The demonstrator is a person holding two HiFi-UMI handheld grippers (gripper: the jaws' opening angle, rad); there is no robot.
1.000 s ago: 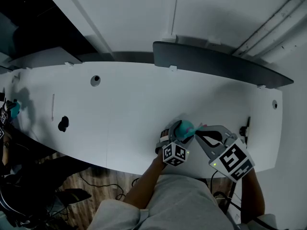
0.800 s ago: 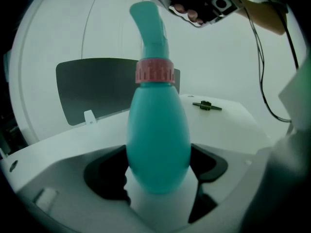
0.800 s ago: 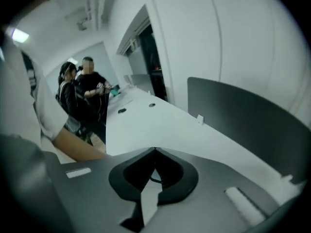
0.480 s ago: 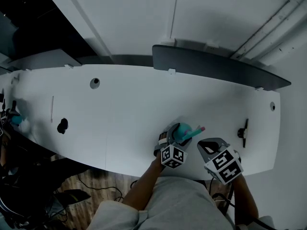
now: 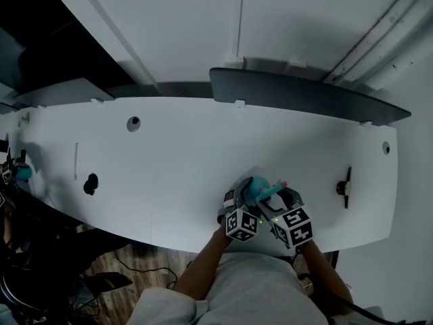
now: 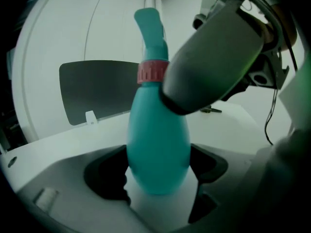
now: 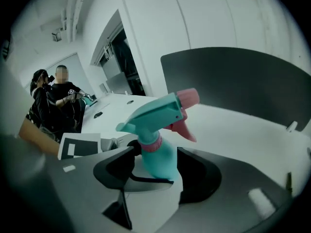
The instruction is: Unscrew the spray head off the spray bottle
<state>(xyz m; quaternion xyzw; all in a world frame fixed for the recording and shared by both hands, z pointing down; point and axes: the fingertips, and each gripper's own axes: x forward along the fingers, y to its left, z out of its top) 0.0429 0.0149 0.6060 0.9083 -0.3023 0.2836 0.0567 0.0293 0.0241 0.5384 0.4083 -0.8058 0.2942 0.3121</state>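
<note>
A teal spray bottle [image 5: 254, 189] stands near the table's front edge, with a teal spray head [image 7: 158, 111], a pink collar [image 7: 151, 144] and a pink trigger [image 7: 185, 126]. My left gripper [image 5: 243, 196] is shut on the bottle's body [image 6: 158, 144], one pad on each side. My right gripper [image 5: 281, 202] has come in from the right. Its jaws are opening, and the bottle's neck stands between them just under the collar, with a gap showing at the right pad. In the left gripper view the right gripper [image 6: 214, 62] hides part of the bottle's shoulder.
A dark panel [image 5: 304, 93] runs along the back of the white table [image 5: 176, 154]. On the table are a round hole [image 5: 134, 122], a small black object [image 5: 90, 183] at the left and a black part [image 5: 346, 187] at the right. A person [image 7: 53, 101] stands at the far end.
My right gripper drew back toward me, then moved left and forward until its jaws stood round the bottle's neck. The left gripper and the bottle have stayed put.
</note>
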